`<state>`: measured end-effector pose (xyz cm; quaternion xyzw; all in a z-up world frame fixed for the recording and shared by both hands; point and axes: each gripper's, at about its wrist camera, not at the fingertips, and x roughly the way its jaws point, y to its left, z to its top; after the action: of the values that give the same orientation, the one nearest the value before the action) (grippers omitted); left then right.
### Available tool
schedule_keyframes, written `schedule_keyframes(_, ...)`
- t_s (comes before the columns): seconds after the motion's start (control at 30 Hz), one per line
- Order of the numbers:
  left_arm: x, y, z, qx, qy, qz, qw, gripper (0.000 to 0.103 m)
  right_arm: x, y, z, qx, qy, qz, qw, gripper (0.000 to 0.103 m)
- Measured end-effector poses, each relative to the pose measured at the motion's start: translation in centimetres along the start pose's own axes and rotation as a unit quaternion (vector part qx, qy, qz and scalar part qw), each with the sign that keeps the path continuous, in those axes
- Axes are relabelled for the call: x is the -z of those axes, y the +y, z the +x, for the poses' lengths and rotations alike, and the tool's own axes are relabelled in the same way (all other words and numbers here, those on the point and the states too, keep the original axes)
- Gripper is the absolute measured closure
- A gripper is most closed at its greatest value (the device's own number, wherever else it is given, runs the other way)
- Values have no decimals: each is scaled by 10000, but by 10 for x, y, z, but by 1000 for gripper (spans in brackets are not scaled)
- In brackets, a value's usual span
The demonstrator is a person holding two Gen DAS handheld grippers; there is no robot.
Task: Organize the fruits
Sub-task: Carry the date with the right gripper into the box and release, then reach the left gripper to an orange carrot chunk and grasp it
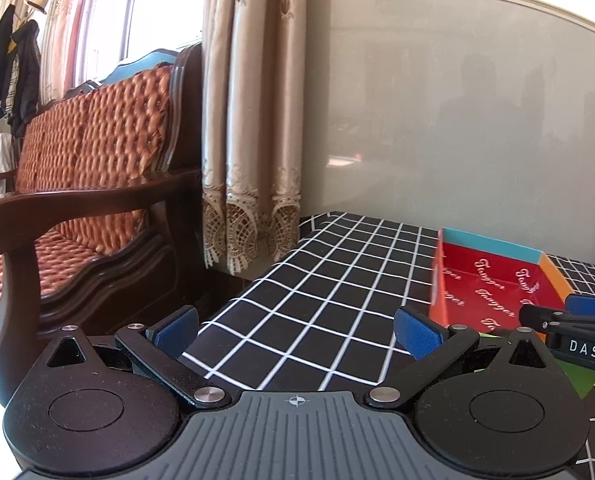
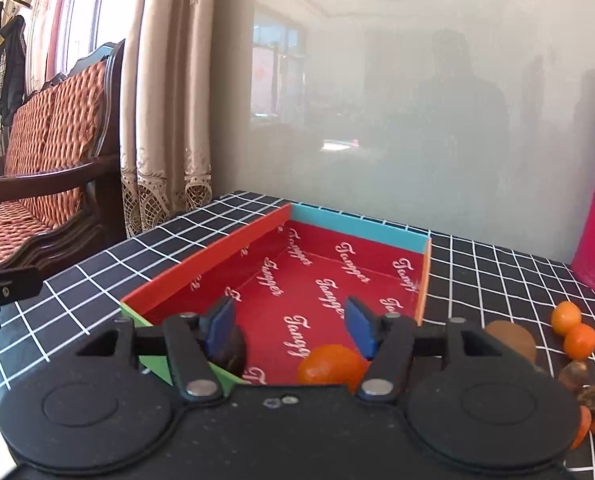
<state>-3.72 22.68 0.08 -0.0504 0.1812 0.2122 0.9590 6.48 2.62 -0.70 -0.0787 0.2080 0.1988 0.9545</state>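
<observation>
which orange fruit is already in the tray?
The large orange fruit at the tray's near end, just below the open right gripper. The two small ones sit outside on the cloth, right.

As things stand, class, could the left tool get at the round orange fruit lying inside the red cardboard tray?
Probably not directly: the right tool hangs open over the orange fruit, blocking the left tool.
</observation>
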Motion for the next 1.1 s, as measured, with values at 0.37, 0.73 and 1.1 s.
schedule_keyframes(0.37, -4, -57, -7, 566, -108, 169, 9982, 0, 8, -79, -39, 877, -88, 68, 9961, 42)
schedule_keyframes(0.73, 2, -133, -22, 1238, -199, 607, 9902, 0, 35, -178, -82, 1904, -61, 759, 9787, 40)
schedule_keyframes(1.1, 10, -195, -32, 1761, -233, 973, 9793, 0, 59, -233, -117, 2410, -12, 1198, 9631, 40)
